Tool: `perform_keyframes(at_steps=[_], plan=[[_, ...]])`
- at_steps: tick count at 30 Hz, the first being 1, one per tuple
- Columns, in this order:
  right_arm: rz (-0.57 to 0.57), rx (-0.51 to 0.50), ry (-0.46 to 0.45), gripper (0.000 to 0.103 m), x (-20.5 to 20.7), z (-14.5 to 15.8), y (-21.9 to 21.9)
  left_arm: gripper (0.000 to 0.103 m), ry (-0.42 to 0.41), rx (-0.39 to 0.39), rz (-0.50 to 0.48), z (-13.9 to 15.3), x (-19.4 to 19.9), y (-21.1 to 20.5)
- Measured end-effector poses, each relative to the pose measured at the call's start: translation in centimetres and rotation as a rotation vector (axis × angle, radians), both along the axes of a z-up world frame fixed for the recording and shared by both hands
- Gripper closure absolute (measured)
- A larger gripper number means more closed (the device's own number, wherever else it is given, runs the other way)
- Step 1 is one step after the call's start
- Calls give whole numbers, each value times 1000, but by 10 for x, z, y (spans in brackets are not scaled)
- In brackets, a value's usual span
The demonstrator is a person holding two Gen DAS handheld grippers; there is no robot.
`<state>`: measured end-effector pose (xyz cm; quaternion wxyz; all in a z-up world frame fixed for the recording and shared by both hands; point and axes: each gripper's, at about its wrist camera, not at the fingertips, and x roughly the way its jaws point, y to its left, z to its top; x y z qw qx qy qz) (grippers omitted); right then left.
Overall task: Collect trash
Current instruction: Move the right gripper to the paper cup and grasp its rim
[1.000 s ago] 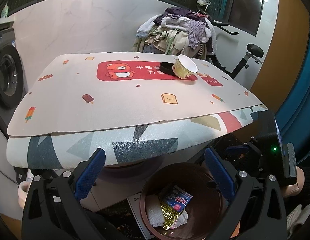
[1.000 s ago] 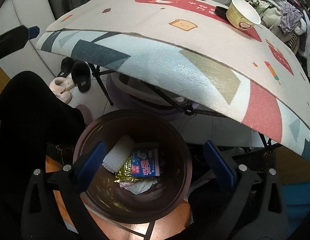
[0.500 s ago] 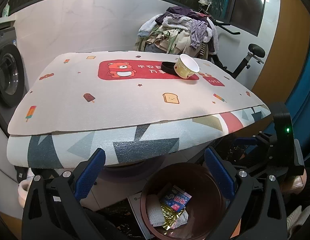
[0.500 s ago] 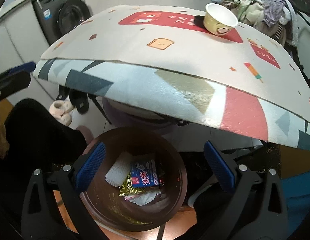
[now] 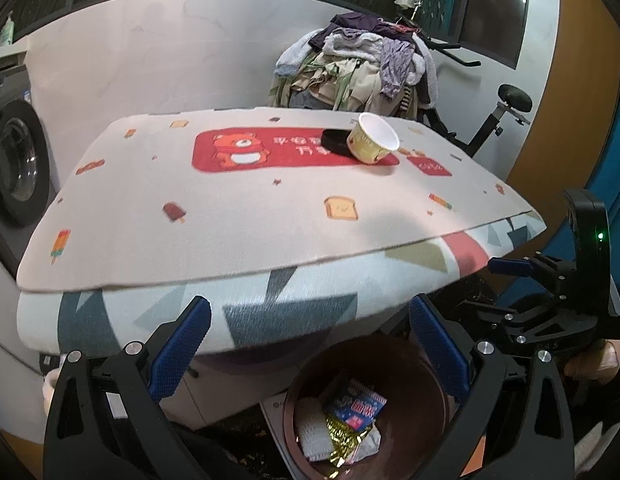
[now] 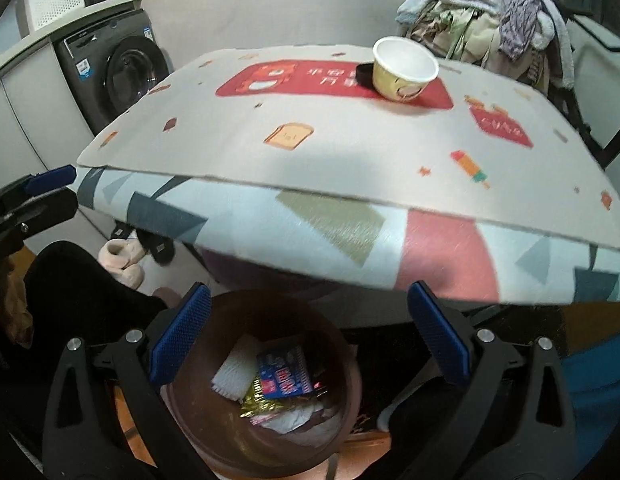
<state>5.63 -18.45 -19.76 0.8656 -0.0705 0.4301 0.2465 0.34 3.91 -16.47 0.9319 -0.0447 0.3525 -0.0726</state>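
Note:
A brown trash bin (image 6: 346, 360) stands on the floor below the table's front edge; it also shows in the left wrist view (image 5: 438, 392). It holds a blue snack packet (image 6: 285, 374), a gold wrapper, a white foam piece and crumpled paper. A yellow paper cup (image 5: 373, 143) and a black lid (image 5: 334, 141) sit on the table's far side; the cup also shows in the right wrist view (image 6: 404, 69). My left gripper (image 5: 310, 344) is open and empty above the bin. My right gripper (image 6: 307, 334) is open and empty above the bin.
The table (image 5: 229, 200) has a printed mat and a foam underlay. A washing machine (image 6: 117, 80) stands at the left. A clothes pile (image 5: 362, 68) and an exercise bike (image 5: 506, 116) stand behind the table. Slippers (image 6: 123, 260) lie on the floor.
Both grippers have risen and tilted up from the bin toward the tabletop. The cup now sits larger and nearer the middle of the right wrist view. Both stay open.

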Motion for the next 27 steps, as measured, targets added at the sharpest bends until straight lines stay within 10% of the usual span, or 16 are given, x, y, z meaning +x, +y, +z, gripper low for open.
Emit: perform_keyframes(at_steps=[18,27], plan=[[-66,3,-143,6,133,37,-9,6,-23,-61,1,26,101,11],[-150,88,-73,6,232,21,2,6,6,-130,27,20,145,29]])
